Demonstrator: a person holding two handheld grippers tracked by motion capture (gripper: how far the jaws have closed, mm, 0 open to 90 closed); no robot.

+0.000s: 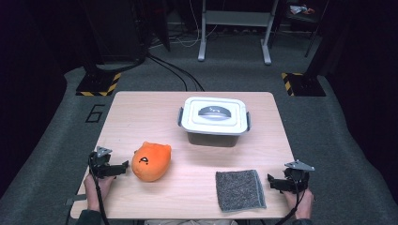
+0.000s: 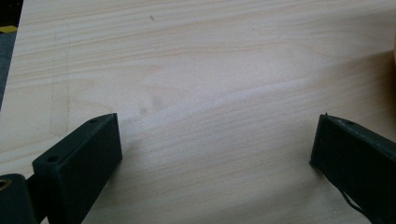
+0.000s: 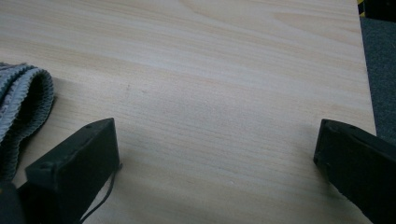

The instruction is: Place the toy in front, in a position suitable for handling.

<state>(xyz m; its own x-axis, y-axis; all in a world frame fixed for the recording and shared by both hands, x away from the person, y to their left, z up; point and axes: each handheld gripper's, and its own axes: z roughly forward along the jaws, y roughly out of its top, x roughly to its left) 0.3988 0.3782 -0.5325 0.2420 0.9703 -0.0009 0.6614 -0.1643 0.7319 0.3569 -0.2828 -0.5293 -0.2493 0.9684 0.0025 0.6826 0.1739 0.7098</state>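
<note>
Left fingers (image 1: pixel 123 168): mine, resting low at the near left edge of the surface (image 1: pixel 155 112), spread wide with nothing between them; in the left gripper view (image 2: pixel 215 149) I see just bare wood grain in the gap.
Left hand (image 1: pixel 96 187): mine, coming in from the bottom edge, wrapped around the gripper's handle, its cable trailing back toward me.
Orange plush toy (image 1: pixel 151 161): lying on the surface just beside my left fingers, on their right, a small dark mark on its face turned toward me; I cannot tell whether the fingers touch it. A sliver of orange shows at the far right edge of the left gripper view (image 2: pixel 394 51).
White lidded box (image 1: pixel 214 116): farther back, near the middle of the surface, lid on, grey handle lying flat on top, dark clips at both short ends; well apart from both my grippers.
Grey cloth (image 1: pixel 240 190): folded into a rough square, lying flat near the front edge, between the toy and my right fingers. In the right gripper view its folded edge (image 3: pixel 21 100) lies just beside the left-hand finger.
Right fingers (image 1: pixel 271 182): mine, at the near right corner, as wide apart as they go and holding nothing; they point toward the cloth, close to its right edge. In the right gripper view (image 3: pixel 217 149) bare wood lies between them.
Right hand (image 1: pixel 300 201): mine, at the bottom right corner, gripping the handle.
</note>
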